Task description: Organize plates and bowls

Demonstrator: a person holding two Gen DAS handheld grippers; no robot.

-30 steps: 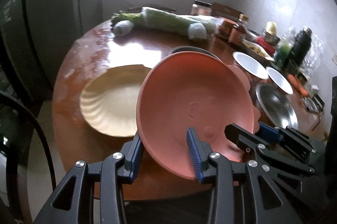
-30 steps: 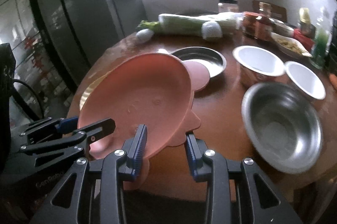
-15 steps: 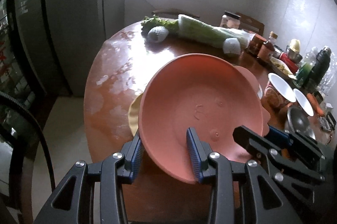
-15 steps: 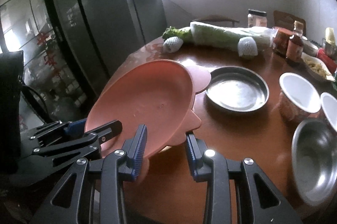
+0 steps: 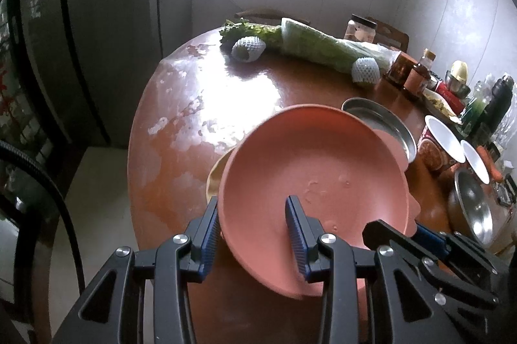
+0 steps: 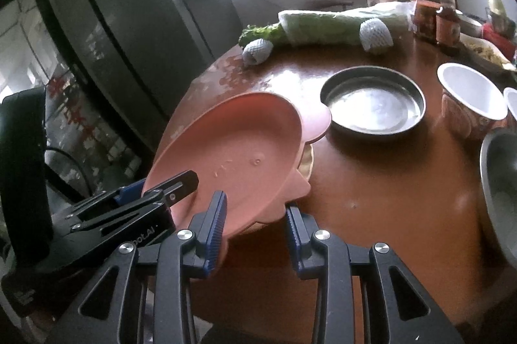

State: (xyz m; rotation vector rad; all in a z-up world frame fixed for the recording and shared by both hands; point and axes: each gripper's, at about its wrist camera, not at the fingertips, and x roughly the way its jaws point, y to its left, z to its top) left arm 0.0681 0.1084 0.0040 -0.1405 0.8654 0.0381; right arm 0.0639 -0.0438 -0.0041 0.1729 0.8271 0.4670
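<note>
A pink pig-shaped plate is held tilted above the round brown table by both grippers. My left gripper has its blue pads either side of the near rim. My right gripper pinches the plate at its near right edge. A cream scalloped plate lies under it, mostly hidden; only its edge shows in the right wrist view. A shallow steel plate sits behind.
A steel bowl and two white cups stand at the right. A wrapped cabbage, netted fruit, and jars and bottles line the far side. A dark fridge stands left of the table.
Both grippers, with the pink plate held between them, have moved left over the cream plate, which it now nearly covers. The steel plate and bowls have slid right in view.
</note>
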